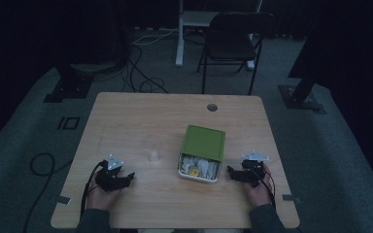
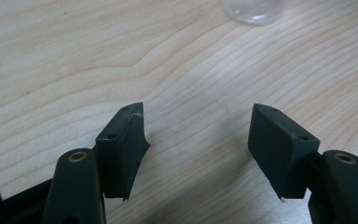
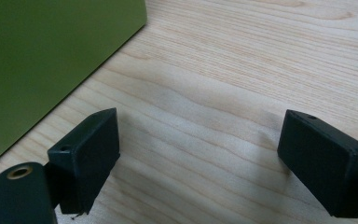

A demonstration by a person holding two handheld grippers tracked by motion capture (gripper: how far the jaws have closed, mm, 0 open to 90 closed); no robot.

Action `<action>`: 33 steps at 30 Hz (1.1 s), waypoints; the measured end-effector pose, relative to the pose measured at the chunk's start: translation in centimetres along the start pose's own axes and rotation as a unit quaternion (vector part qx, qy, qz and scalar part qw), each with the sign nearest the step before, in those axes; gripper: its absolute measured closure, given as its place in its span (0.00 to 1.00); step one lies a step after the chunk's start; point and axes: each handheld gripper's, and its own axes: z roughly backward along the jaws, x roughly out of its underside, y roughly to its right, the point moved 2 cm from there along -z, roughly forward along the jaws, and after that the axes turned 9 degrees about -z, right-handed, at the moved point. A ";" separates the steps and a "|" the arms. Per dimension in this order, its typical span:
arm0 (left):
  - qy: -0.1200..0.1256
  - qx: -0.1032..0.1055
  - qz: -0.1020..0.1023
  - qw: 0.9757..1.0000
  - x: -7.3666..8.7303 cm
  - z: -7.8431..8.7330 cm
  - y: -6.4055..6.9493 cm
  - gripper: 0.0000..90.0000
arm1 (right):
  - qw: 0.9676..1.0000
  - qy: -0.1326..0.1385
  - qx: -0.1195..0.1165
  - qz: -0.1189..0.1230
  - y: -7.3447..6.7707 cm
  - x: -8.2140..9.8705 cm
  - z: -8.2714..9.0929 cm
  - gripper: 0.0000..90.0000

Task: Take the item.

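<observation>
A green box [image 1: 201, 153] sits right of the table's middle, its lid slid back so that several small packets show at its near end. A clear glass [image 1: 151, 147] stands left of it, and its base [image 2: 253, 11] shows at the top of the left gripper view. My left gripper [image 1: 130, 176] rests near the front left, jaws apart over bare wood [image 2: 198, 140] with nothing between them. My right gripper [image 1: 229, 170] lies just right of the box, open and empty [image 3: 200, 154]. The box's green side [image 3: 42, 60] is at upper left in the right gripper view.
The wooden table [image 1: 126, 116] has a round cable hole [image 1: 212, 107] near its far edge. A dark chair [image 1: 233, 43] and stand legs are beyond the table. Cables lie on the carpet at left [image 1: 41, 162].
</observation>
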 end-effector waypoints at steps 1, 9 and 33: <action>0.003 0.002 -0.002 1.000 -0.1 0.1 0.1 0.42 | 1.000 0.000 0.001 -0.001 0.0 0.0 0.0 0.14; 0.020 0.009 -0.014 1.000 -0.9 1.2 1.1 0.44 | 1.000 0.001 0.004 -0.005 -0.1 0.1 0.1 0.14; 0.054 0.048 -0.059 0.996 -3.2 3.2 3.3 0.44 | 1.000 0.001 0.005 -0.006 -0.1 0.1 0.1 0.14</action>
